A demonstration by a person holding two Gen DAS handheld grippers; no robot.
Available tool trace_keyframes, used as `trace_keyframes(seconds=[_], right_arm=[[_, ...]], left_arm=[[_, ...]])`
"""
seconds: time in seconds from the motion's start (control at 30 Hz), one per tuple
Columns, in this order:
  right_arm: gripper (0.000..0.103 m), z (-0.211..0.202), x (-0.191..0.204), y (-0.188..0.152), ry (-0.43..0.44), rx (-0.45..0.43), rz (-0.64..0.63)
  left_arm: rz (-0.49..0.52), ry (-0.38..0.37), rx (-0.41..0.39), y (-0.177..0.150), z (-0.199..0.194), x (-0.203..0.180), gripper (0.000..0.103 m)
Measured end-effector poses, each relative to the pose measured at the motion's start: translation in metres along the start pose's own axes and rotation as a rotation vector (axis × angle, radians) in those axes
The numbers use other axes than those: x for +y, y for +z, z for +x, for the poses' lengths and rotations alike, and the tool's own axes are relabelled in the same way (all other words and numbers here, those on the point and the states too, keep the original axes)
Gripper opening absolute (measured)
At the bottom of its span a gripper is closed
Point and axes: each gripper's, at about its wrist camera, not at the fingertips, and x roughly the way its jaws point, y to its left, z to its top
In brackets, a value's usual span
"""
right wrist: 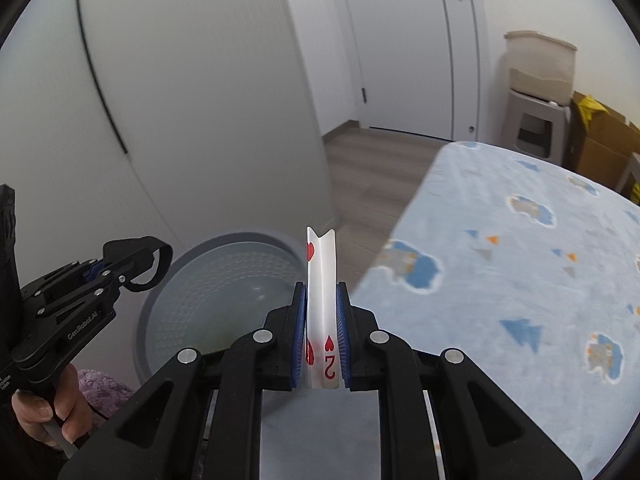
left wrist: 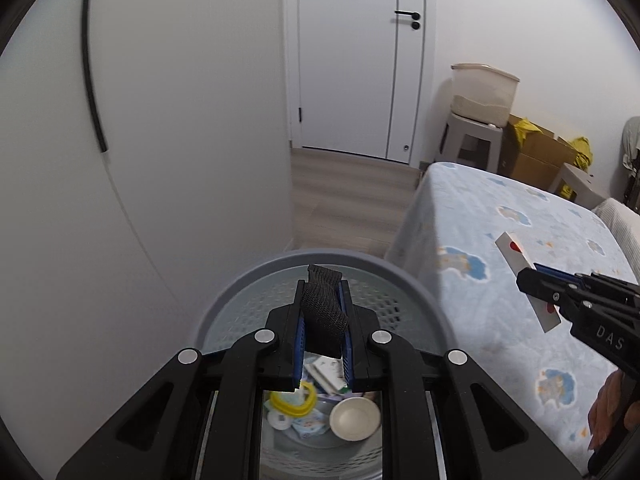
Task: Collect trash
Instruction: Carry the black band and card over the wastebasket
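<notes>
Holding a black mesh strip point(left wrist: 324, 312) clamped between its blue pads, the left claw point(left wrist: 323, 300) hangs directly above a grey round basket point(left wrist: 224, 304) that stands on the floor between a white wardrobe point(left wrist: 160, 140) and the bed point(left wrist: 500, 240). Inside the basket lie a small bowl point(left wrist: 355, 418), a yellow ring point(left wrist: 292, 400) and some wrappers point(left wrist: 328, 374). The right claw point(right wrist: 322, 300) is clamped on a bent playing card point(right wrist: 320, 280), a two of hearts, held over the bed's edge just beside the basket. A hand point(right wrist: 48, 408) grips the left tool's handle.
</notes>
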Motion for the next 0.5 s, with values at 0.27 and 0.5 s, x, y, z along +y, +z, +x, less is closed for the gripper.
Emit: trace_keyframes(seconds=[0.27,0.5], right_arm=[[0.015,0.019,0.051,0.005,0.095,0.008,-0.026],[0.016,0.03,0.059,0.004,0.116,0.023,-0.031]], left_arm=[[-0.048,0.048,0.014,-0.009,0.005,0.043,0.014],[-0.062,0.06,0.035,-0.018,0.015,0.054,0.015]])
